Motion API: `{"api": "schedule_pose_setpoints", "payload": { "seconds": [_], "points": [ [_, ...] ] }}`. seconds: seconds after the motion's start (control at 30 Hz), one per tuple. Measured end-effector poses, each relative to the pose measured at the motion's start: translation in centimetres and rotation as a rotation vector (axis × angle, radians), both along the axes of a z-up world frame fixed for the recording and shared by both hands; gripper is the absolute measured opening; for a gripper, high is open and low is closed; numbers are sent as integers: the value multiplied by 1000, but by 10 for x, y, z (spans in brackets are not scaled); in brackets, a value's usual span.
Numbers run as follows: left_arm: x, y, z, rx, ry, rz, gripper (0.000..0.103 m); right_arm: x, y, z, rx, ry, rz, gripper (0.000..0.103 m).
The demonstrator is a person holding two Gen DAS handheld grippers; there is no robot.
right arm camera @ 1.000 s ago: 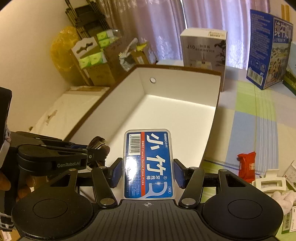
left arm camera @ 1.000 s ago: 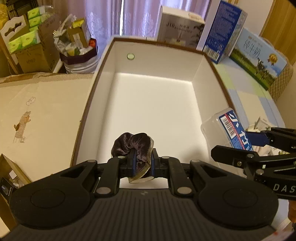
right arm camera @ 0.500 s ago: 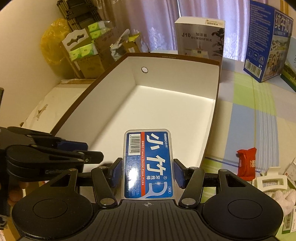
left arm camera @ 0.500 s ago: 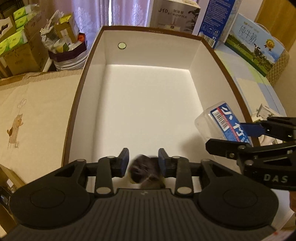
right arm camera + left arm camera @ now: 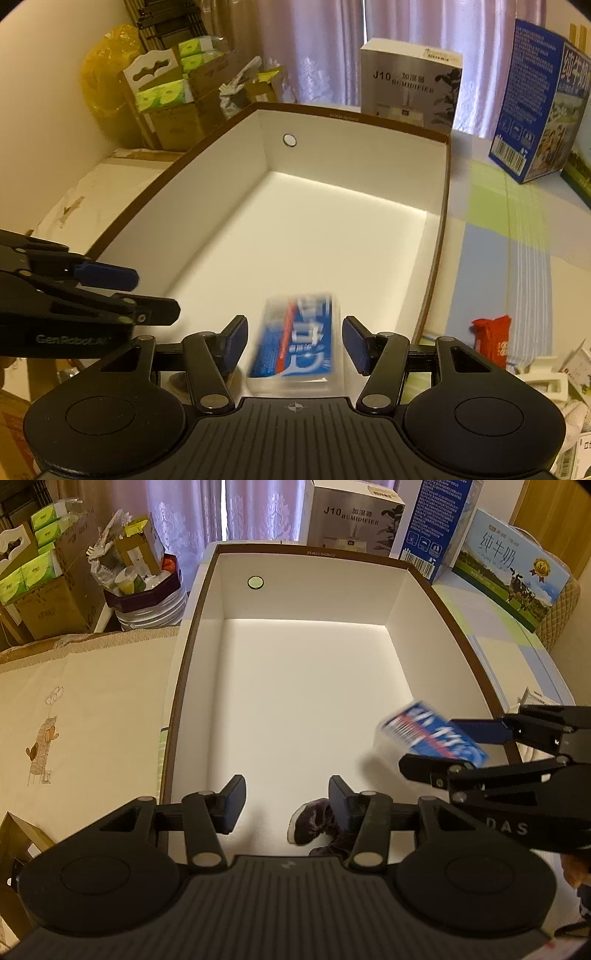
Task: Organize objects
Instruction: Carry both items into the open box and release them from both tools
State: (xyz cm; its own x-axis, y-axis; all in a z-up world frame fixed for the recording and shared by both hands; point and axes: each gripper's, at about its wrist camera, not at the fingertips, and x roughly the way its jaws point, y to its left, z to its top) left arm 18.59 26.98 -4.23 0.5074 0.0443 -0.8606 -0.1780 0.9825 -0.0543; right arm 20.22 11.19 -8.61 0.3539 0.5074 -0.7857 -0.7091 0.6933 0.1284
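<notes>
Both grippers are held over the near end of a large white box (image 5: pixel 306 686) with a brown rim, which stands on a patchwork cloth (image 5: pixel 491 229).

Left gripper (image 5: pixel 286 801): jaws spread wide, nothing between them. A dark purple velvet scrunchie (image 5: pixel 314 825) lies on the box floor at the near end, partly hidden behind the right-hand finger (image 5: pixel 338 803) of this gripper. Whether the finger touches it cannot be told.

Right gripper (image 5: pixel 293 345): jaws likewise spread apart, with clear gaps on either side of the blue-labelled floss pick case (image 5: pixel 295 345). The case appears motion-blurred in both views (its print cannot be read), tilted, and not held by either blue pad (image 5: pixel 236 339). From the left wrist view the same case (image 5: pixel 432 734) sits just inside the box's right wall, beside the right gripper (image 5: pixel 476 746); whether it rests on the floor or is in the air cannot be determined.

The rest of the box floor is bare white; a small round hole (image 5: pixel 255 582) shows in the far wall.

Surroundings: a humidifier carton (image 5: pixel 410 81) stands behind the box, and a blue carton (image 5: pixel 532 107) to its right. A red packet (image 5: pixel 493 341) and a white clip (image 5: pixel 543 380) lie on the cloth right of the box. Stacked cardboard boxes with green tissue packs (image 5: pixel 33 576) stand to the left.
</notes>
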Motion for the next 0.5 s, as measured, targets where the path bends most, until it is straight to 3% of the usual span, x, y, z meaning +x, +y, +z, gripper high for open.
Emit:
{"api": "schedule_pose_setpoints", "payload": {
  "seconds": [0.5],
  "points": [
    [-18,-5,17,-15,-34,-11,70,-25,-29,28,24,56,-17,54]
  ]
}}
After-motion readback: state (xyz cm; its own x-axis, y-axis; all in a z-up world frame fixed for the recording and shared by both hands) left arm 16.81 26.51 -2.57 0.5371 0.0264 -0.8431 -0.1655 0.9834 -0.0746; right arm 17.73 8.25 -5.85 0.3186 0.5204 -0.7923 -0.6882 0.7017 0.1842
